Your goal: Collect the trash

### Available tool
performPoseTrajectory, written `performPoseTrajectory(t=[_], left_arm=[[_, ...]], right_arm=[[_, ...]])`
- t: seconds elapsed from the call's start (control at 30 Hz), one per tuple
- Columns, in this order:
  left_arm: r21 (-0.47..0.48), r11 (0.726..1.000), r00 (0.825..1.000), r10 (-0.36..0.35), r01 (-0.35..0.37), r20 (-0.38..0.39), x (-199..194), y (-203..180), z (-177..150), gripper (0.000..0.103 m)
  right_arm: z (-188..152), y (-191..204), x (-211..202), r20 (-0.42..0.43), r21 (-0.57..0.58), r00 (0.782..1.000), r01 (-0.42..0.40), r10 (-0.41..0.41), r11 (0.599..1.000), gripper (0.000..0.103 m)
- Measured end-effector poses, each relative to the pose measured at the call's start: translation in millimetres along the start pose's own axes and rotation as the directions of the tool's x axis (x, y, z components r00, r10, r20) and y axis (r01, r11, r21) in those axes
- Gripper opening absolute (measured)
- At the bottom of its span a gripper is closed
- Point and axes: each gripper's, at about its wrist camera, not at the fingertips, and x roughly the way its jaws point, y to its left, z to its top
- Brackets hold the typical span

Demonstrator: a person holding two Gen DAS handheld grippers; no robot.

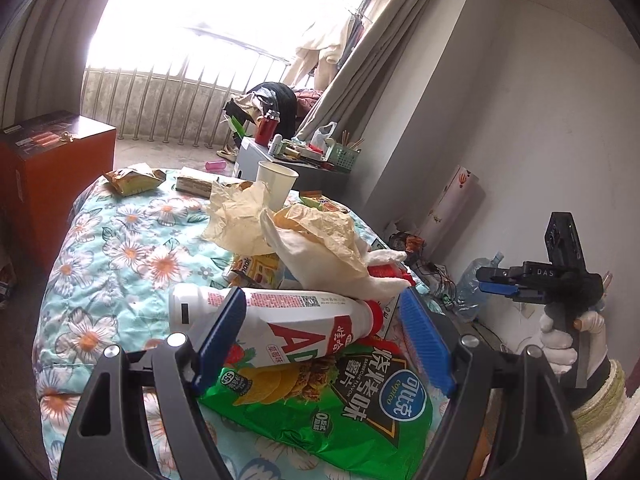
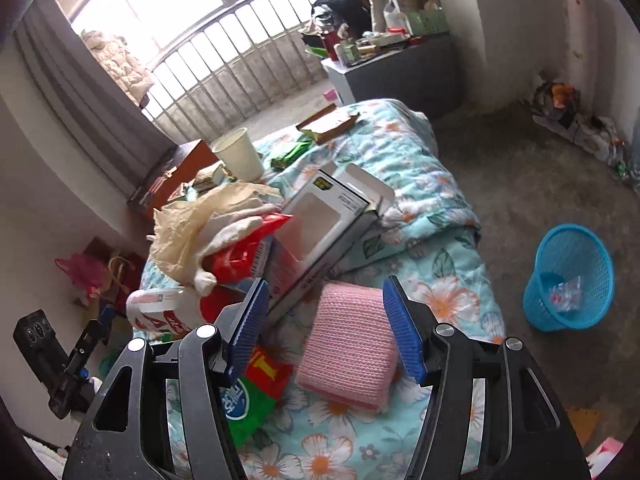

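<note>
Trash pile [image 2: 224,232] blocks left; floor by blue basket [image 2: 568,280] open.

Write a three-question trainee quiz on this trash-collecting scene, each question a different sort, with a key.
1. True or false: the blue basket on the floor is completely empty.
2. Multiple choice: the white bottle on the bed lies on top of
A. a green chip bag
B. a wooden tray
C. a black shoe
3. Short answer: what stands upright behind the crumpled paper in the left wrist view?

Key
1. False: a bit of clear wrapping already lies inside it.
2. A. The bottle lies on its side across the bag, between the open jaws of the left gripper.
3. A white paper cup.
</note>
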Motion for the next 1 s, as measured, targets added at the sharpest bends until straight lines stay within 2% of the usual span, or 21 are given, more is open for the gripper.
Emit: performPoseTrajectory(t=[0.13,0.23,0.3,0.4,0.47,0.53,0.63,0.67,0.73,0.83,0.87,0.9,1.0], left_arm=[[-0.089,0.996,1.000,-0.010,0.009,-0.009,2,21,31,0.077],[-0.164,0.985,0.993,-0.070,0.053,-0.099,21,44,61,0.077],[-0.253,0.962,0.972,-0.150,0.101,-0.179,42,65,78,0.077],[-0.390,0.916,0.935,-0.216,0.094,-0.282,77,94,94,0.077],[-0.388,0.921,0.925,-0.178,0.038,-0.334,99,106,104,0.077],[-0.374,0.927,0.907,-0.139,-0.022,-0.397,123,118,110,0.077],[-0.404,0.914,0.868,-0.162,-0.047,-0.469,157,131,113,0.077],[-0.401,0.913,0.858,-0.147,-0.073,-0.492,166,133,112,0.076],[-0.369,0.925,0.840,-0.131,-0.088,-0.527,181,132,112,0.074],[-0.348,0.932,0.813,-0.124,-0.101,-0.569,197,132,107,0.056],[-0.352,0.931,0.807,-0.133,-0.098,-0.575,200,131,106,0.047],[-0.355,0.931,0.807,-0.143,-0.087,-0.573,202,130,105,0.044],[-0.353,0.934,0.819,-0.168,-0.046,-0.549,202,127,104,0.035]], right_arm=[[34,82,31,-0.055,-0.214,0.997,-0.063,0.053,0.975,0.065],[45,129,70,-0.153,-0.341,0.987,-0.101,0.051,0.935,0.065],[48,147,96,-0.191,-0.405,0.982,-0.087,0.009,0.910,0.065],[48,158,128,-0.238,-0.451,0.970,-0.070,-0.044,0.890,0.065],[47,162,143,-0.259,-0.479,0.963,-0.055,-0.081,0.876,0.065],[47,163,153,-0.265,-0.496,0.957,-0.028,-0.121,0.868,0.062],[51,161,155,-0.267,-0.495,0.955,-0.021,-0.129,0.869,0.046],[53,160,156,-0.272,-0.486,0.954,-0.024,-0.125,0.874,0.038],[57,158,158,-0.283,-0.476,0.951,-0.028,-0.123,0.879,0.026],[64,154,158,-0.289,-0.448,0.952,-0.038,-0.104,0.893,0.013],[66,153,156,-0.281,-0.441,0.955,-0.040,-0.096,0.897,0.010],[70,151,154,-0.275,-0.429,0.958,-0.044,-0.084,0.902,0.010],[81,147,151,-0.263,-0.386,0.964,-0.071,-0.035,0.920,0.008]])
